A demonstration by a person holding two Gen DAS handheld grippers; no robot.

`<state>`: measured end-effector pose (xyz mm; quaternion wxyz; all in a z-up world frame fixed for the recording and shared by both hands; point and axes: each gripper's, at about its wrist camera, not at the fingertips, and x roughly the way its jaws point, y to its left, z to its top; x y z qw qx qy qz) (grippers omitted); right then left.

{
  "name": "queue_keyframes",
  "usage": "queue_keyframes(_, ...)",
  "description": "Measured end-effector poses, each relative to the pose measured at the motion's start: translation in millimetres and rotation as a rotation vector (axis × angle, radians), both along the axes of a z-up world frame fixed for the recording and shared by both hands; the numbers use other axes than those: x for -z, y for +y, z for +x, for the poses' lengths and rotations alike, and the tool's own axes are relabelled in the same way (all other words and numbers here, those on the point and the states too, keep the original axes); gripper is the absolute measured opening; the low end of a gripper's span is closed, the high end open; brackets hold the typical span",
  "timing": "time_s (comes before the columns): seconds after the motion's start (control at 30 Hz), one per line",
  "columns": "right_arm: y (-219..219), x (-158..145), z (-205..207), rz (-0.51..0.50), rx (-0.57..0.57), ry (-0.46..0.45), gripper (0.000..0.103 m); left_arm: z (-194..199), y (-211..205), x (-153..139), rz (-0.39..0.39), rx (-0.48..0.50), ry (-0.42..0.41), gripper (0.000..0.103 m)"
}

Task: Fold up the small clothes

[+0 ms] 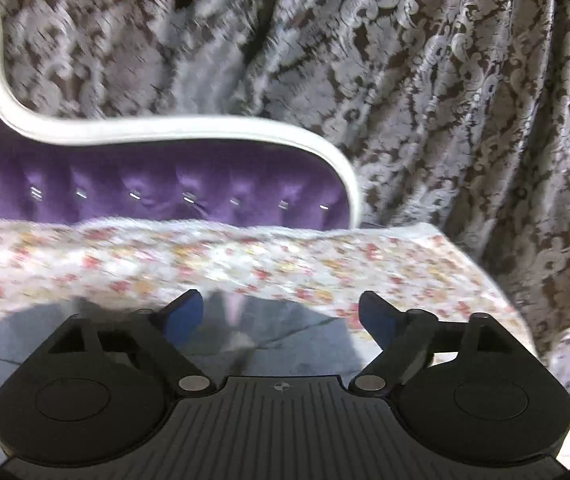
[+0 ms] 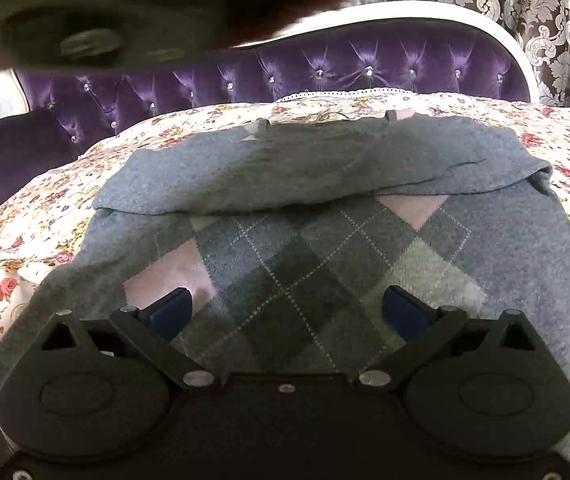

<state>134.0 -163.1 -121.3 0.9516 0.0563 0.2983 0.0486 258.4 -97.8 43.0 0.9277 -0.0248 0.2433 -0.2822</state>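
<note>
- The right gripper (image 2: 287, 308), black with blue pads, hangs low over the grey knitted sweater with a pink, grey and pale argyle diamond panel (image 2: 325, 264); its jaws stand wide apart and hold nothing, the diamond panel showing plainly between them.
- The sweater lies flat on the white quilted bedspread printed with small red and yellow flowers (image 2: 29, 248), its far part folded back toward the near part as a plain grey band across the top of the diamond panel.
- The left gripper (image 1: 281, 316), of the same black and blue make, is over the sweater's far edge, where grey knit meets the bedspread; its jaws are spread wide with nothing clamped, only cloth lying below the gap.
- In the right wrist view a blurred pale and dark body, too smeared to identify, fills the top left corner above the sweater.
- Beyond the sweater the bedspread runs on to a button-tufted purple velvet headboard with a curved white frame (image 2: 365, 68).
- Behind the headboard hangs a brown curtain with a silvery damask scroll pattern (image 1: 465, 120).
</note>
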Motion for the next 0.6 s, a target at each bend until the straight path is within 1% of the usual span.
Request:
queue_keyframes(0.03,0.0,0.0,0.0,0.001,0.000,0.000,0.103,-5.1,6.8,0.4,0.032,-0.030,-0.019,0.091)
queue_keyframes(0.07,-0.2,-0.1,-0.2,0.002,0.000,0.000,0.103,-10.4,14.3,2.1,0.067,-0.063,-0.037,0.092)
queue_keyframes(0.13,-1.4,-0.1,-0.3,0.003,-0.003,0.002,0.103,-19.9,29.1,8.4,0.134,-0.120,-0.058,0.093)
queue_keyframes(0.2,-1.9,-0.4,-0.7,0.007,-0.005,0.003,0.103,-29.1,49.3,19.8,0.191,-0.181,-0.058,0.093)
queue_keyframes(0.4,-4.1,-1.4,-0.4,0.021,-0.010,0.005,0.103,-58.3,106.5,59.8,0.235,-0.351,0.015,0.093)
queue_keyframes(0.5,-5.8,-1.9,0.0,0.033,-0.013,0.006,0.103,-72.9,121.5,75.4,0.259,-0.399,0.042,0.093)
queue_keyframes(0.6,-6.0,-2.0,0.7,0.031,-0.018,0.011,0.103,-83.5,128.2,87.8,0.267,-0.416,0.062,0.093)
